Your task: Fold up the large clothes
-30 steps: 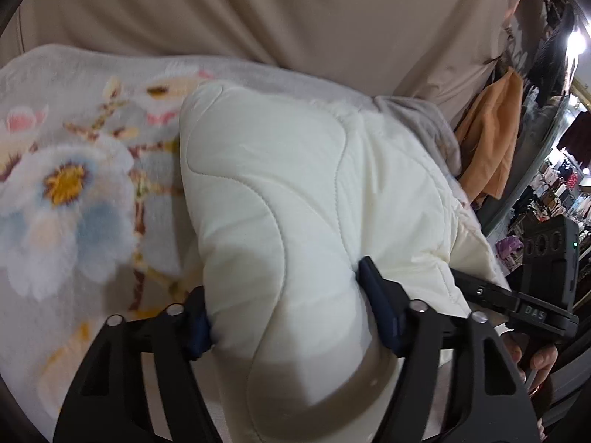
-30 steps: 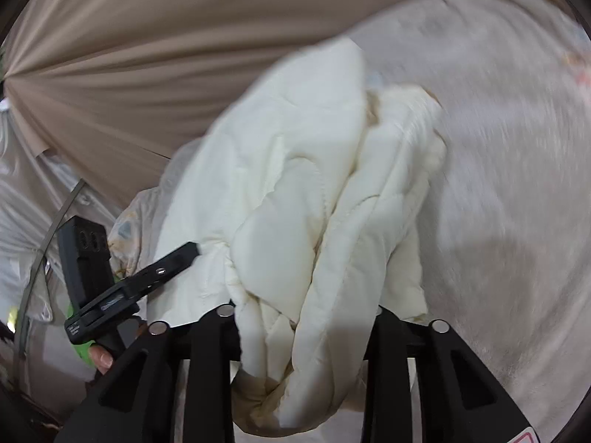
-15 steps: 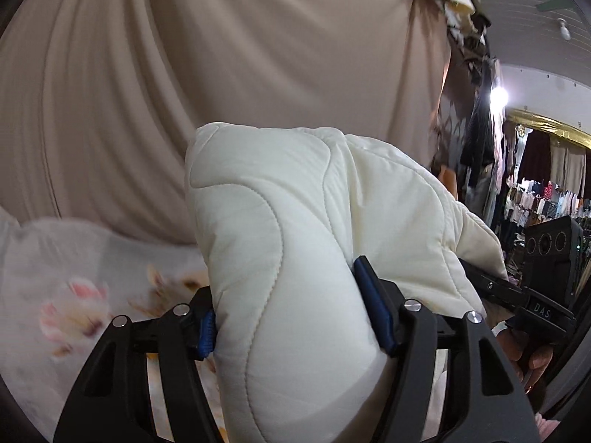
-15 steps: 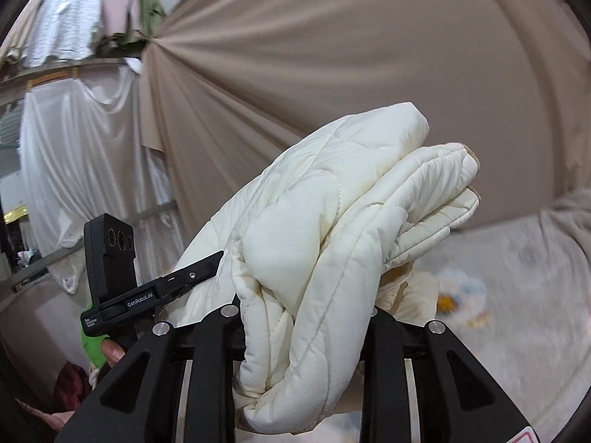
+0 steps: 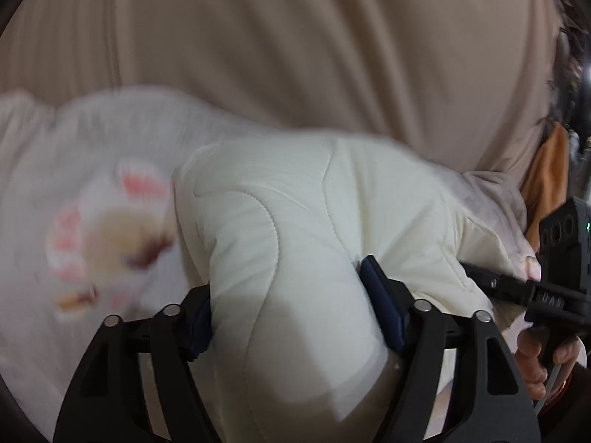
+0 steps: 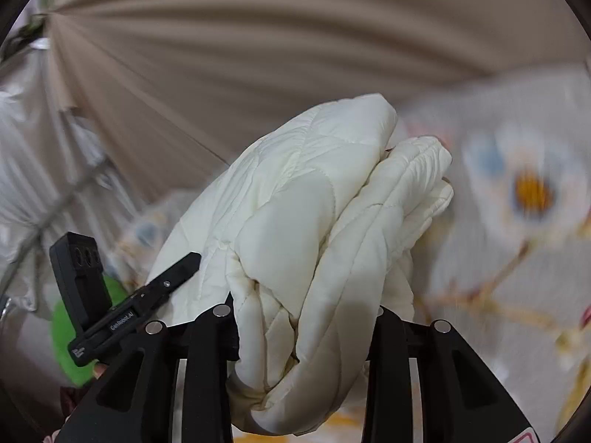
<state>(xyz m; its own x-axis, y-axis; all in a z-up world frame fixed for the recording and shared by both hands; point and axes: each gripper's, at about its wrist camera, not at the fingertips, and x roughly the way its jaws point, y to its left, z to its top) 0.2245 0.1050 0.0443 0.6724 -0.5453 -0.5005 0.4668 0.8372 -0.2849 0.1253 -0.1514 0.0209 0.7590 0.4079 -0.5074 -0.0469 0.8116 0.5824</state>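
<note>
From my left wrist camera, a beige curtain (image 5: 295, 44) fills the background above a blurred floral blanket (image 5: 92, 243) that serves as the folding surface. My left gripper (image 5: 286, 310) is clamped on a thick bundle of the cream quilted jacket (image 5: 295, 229), its blue pads (image 5: 384, 310) pressed into the padding on both sides; I judge the wide bite is there to keep the folded layers together while it is carried. The right gripper (image 5: 517, 288) reaches into the jacket's far side.

From my right wrist camera, the same curtain (image 6: 295, 37) and blanket (image 6: 517, 221) lie behind. My right gripper (image 6: 303, 328) is closed around stacked folds of the jacket (image 6: 314, 221), held above the blanket. The left gripper (image 6: 173, 277) grips the other end, probably so the bundle stays level.
</note>
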